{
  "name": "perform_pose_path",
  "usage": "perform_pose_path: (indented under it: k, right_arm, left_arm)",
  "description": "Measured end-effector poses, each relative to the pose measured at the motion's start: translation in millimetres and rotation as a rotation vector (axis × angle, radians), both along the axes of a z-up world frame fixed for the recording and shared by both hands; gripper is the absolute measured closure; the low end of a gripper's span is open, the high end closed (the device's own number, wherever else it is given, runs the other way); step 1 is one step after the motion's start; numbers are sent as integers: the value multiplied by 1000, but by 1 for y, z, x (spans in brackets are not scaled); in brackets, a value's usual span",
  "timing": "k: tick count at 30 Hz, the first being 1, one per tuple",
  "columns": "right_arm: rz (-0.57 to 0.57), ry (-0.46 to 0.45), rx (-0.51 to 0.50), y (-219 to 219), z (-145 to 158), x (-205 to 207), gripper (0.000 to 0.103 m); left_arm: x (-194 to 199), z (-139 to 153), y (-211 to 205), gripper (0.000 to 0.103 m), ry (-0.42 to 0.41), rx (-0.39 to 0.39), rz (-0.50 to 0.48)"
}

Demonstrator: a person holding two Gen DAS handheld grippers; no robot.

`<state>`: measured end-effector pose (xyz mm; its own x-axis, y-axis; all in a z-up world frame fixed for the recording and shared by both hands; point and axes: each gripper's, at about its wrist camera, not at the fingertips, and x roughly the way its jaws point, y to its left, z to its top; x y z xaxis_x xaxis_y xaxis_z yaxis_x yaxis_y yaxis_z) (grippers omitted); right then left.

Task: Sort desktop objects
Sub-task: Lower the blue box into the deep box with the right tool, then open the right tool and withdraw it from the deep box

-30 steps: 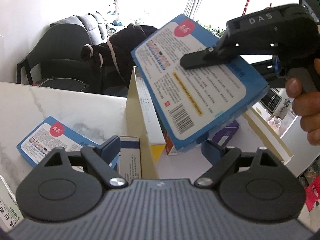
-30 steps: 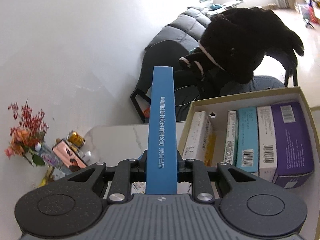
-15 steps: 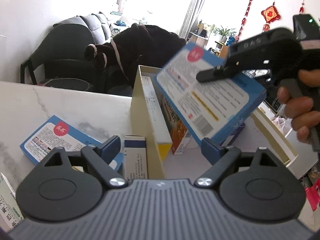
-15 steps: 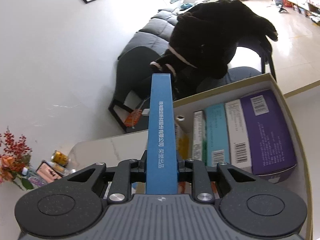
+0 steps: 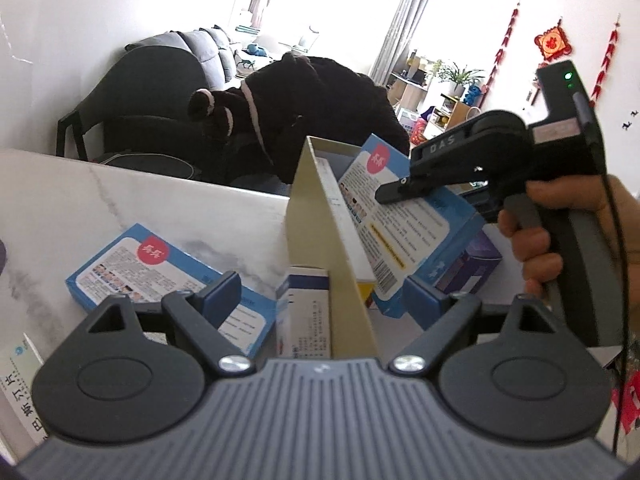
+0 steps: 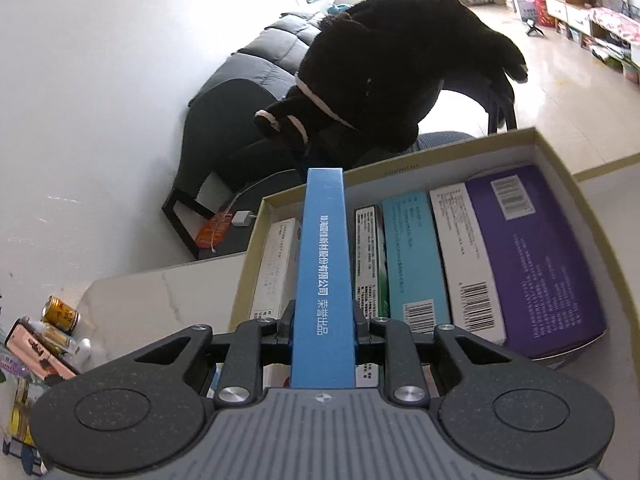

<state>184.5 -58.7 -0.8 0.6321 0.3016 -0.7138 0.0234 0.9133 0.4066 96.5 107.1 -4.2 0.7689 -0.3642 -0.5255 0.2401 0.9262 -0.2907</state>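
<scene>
The cardboard tray holds 5 upright boxes. The right gripper is clamped on a blue box, tilted above the tray's left end. The left gripper stands with jaws apart, empty. A second blue box lies on the marble table.

Left gripper: black, jaws wide apart, straddling the near wall of a cardboard box; nothing pressed by its blue pads.
Right gripper: black, marked "DAS", held in a hand, clamped on a blue medicine box tilted over the cardboard box's interior, its lower end down among the packages there.
Inside the cardboard box: a white package against the near wall, a purple box to the right.
On the marble tabletop: a second blue medicine box lying flat; a white-and-blue carton just beside the box wall.
Background: dark armchair, black plush toy.
</scene>
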Motion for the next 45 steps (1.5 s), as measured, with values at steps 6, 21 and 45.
perform_pose_path:
  k: [6,21,45]
  right_arm:
    - [5,33,-10,20,-12,10,68]
    - [40,67,73,19,-16,19,59]
    - [163,-155,27,19,27,-40,38]
  left_arm:
    - [0,-3,8,14,8,-12,16]
    - [-2,-10,29,14,23,-21,47]
    - [-13,-43,72,14,106,16,150]
